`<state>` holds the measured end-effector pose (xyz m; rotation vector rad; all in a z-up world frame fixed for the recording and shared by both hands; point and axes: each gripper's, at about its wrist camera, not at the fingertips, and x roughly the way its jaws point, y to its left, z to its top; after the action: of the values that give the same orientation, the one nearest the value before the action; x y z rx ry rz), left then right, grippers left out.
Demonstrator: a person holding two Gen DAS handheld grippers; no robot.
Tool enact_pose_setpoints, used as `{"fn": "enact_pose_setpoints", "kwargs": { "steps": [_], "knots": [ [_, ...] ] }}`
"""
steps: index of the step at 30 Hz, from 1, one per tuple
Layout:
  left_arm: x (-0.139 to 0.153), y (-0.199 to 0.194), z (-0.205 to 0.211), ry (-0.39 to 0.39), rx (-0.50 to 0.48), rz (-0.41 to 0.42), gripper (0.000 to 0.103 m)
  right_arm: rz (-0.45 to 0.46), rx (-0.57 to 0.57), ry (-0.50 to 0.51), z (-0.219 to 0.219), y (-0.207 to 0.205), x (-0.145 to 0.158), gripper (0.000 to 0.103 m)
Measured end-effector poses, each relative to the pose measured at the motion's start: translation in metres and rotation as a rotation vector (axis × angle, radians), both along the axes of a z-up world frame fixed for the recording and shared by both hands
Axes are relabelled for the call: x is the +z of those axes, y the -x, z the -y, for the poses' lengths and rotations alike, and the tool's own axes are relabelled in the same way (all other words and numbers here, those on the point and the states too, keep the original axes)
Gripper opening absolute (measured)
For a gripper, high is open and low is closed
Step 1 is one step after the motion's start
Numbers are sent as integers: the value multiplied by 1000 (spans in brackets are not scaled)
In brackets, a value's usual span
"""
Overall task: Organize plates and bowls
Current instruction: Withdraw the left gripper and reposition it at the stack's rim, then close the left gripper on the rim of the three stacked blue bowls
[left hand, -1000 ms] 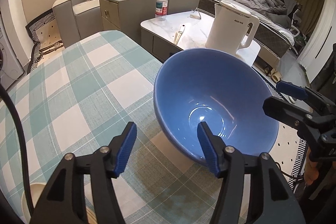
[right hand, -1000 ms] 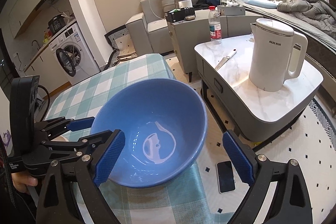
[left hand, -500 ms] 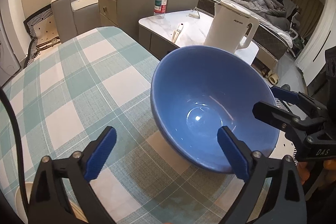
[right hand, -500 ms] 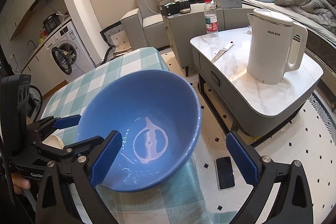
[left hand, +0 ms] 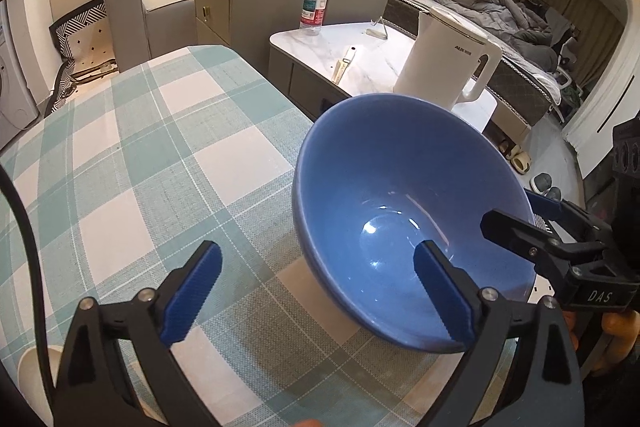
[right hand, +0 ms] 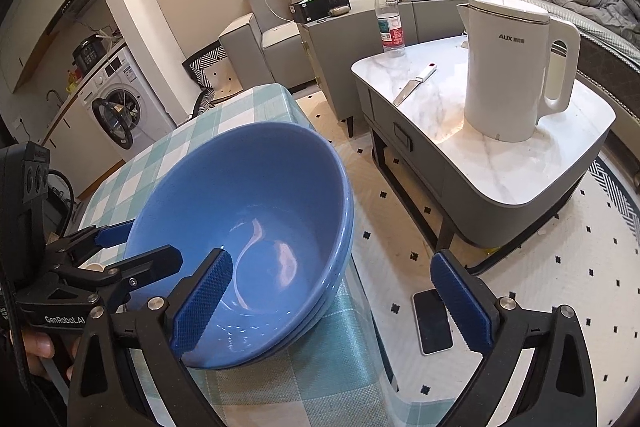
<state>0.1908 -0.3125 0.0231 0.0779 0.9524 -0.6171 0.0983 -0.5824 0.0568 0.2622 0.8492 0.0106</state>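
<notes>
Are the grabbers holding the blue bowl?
No. The left gripper and right gripper are both open; the blue bowl sits free on the table.

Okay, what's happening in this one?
A person holds a gripper in each hand over blue bowls at the edge of a checked table. The right view shows more than one rim, so the bowls sit nested in a stack. The left gripper and the right gripper are both open; each has one finger over the bowl, and neither grips it. A cream dish peeks in at the table's near corner.
</notes>
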Motion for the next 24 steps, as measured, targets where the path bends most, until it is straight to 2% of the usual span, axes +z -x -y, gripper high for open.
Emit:
{"fn": "enact_pose_setpoints", "kwargs": {
  "steps": [3, 4, 7, 13, 17, 24],
  "knots": [
    [-1, -1, 2, 10, -16, -14, 95, 6, 6, -22, 2, 0, -2, 101],
    [0, 0, 2, 19, -24, -13, 95, 7, 6, -23, 3, 1, -2, 98],
    [1, 4, 4, 37, -45, -6, 88, 1, 10, -36, 5, -1, -4, 76],
    [0, 7, 10, 0, -57, 5, 62, 0, 33, -54, 3, -1, -5, 61],
    [-1, 6, 11, -1, -65, -8, 44, 13, 54, -51, -3, 1, -1, 58],
    [2, 9, 9, -7, -65, 10, 43, 42, 86, -21, -14, 4, 5, 58]
  ]
}}
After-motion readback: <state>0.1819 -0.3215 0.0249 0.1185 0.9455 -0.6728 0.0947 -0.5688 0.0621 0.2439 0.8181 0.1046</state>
